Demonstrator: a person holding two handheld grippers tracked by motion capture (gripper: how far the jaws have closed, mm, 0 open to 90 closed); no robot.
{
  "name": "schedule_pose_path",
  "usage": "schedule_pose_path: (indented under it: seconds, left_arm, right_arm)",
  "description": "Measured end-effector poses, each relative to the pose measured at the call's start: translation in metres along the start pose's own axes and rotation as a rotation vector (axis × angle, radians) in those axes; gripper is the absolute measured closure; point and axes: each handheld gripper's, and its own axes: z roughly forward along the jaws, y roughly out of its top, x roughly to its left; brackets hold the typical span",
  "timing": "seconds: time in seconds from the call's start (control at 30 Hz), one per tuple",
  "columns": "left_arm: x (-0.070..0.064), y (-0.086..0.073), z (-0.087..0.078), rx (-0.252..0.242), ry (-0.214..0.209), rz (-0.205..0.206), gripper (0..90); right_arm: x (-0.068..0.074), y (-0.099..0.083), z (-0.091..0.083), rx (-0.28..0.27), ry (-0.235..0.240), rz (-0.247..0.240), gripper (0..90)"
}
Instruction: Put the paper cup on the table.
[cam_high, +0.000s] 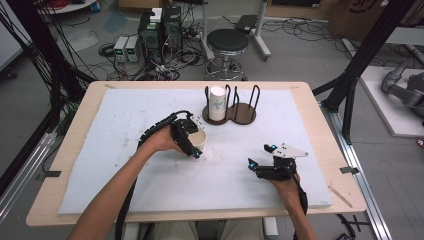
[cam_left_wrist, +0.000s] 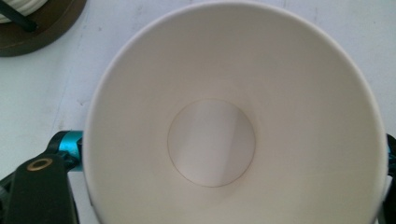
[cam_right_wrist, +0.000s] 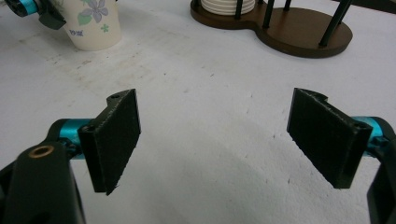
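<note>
A white paper cup (cam_high: 201, 136) with a flower print (cam_right_wrist: 93, 23) stands upright on the white mat, left of centre. My left gripper (cam_high: 196, 138) is shut on it, one jaw on each side of the wall. The left gripper view looks straight down into the empty cup (cam_left_wrist: 233, 116). Behind it, a brown two-slot holder (cam_high: 243, 114) with black posts carries a stack of white cups (cam_high: 217, 102) in its left slot, and the right slot is empty. My right gripper (cam_high: 261, 156) rests low at the front right, open, with bare mat between its pads (cam_right_wrist: 116, 140).
The white mat (cam_high: 125, 175) covers most of the wooden table (cam_high: 325, 150). Beyond the far edge are a black stool (cam_high: 227, 42) and computer boxes with cables (cam_high: 160, 30) on the floor. Black frame posts (cam_high: 370, 45) stand at both sides.
</note>
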Motion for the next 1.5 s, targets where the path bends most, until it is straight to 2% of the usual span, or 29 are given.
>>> schedule_pose_path:
  seconds: [0.13, 0.27, 0.33, 0.43, 0.53, 0.7, 0.77, 0.97, 1.13, 1.23, 1.43, 1.5]
  left_arm:
    - [0.000, -0.005, -0.006, 0.023, -0.007, 0.000, 16.8]
    - [0.001, -0.015, -0.015, -0.018, 0.004, -0.028, 16.7]
    - [0.000, -0.021, -0.018, -0.011, 0.007, -0.030, 16.7]
    - [-0.002, -0.034, -0.027, -0.040, 0.007, -0.042, 16.7]
    - [-0.007, -0.048, -0.038, -0.076, 0.025, -0.055, 16.7]
    - [-0.019, -0.075, -0.058, -0.189, 0.067, -0.087, 16.7]
    - [-0.025, -0.086, -0.065, -0.233, 0.069, -0.102, 16.7]
    - [-0.044, -0.115, -0.081, -0.375, 0.128, -0.141, 16.7]
    - [-0.060, -0.136, -0.084, -0.489, 0.198, -0.184, 16.6]
    - [-0.069, -0.150, -0.081, -0.569, 0.247, -0.224, 16.6]
    - [-0.080, -0.175, -0.074, -0.680, 0.373, -0.322, 16.4]
    - [-0.083, -0.182, -0.074, -0.713, 0.400, -0.336, 16.4]
  right_arm:
    - [-0.001, 0.000, 0.000, -0.006, 0.002, -0.004, 17.9]
    - [-0.001, 0.000, 0.000, -0.009, -0.002, -0.001, 17.9]
    - [-0.001, 0.000, -0.001, -0.007, 0.000, 0.007, 17.9]
    - [-0.001, 0.000, -0.001, -0.013, 0.001, 0.002, 17.8]
    - [-0.002, 0.000, 0.000, -0.009, 0.002, 0.003, 17.9]
    - [-0.001, 0.000, -0.001, -0.008, 0.002, 0.007, 17.8]
    - [-0.001, -0.001, -0.001, -0.011, 0.003, 0.007, 17.9]
    - [0.000, -0.001, -0.001, -0.014, 0.000, 0.000, 17.8]
    - [-0.001, -0.001, -0.001, -0.018, 0.002, 0.001, 17.8]
    - [-0.001, -0.001, -0.002, -0.021, 0.004, 0.006, 17.9]
    - [-0.001, -0.002, -0.002, -0.028, 0.002, 0.001, 17.9]
    - [-0.001, -0.002, -0.002, -0.028, 0.002, -0.002, 17.9]
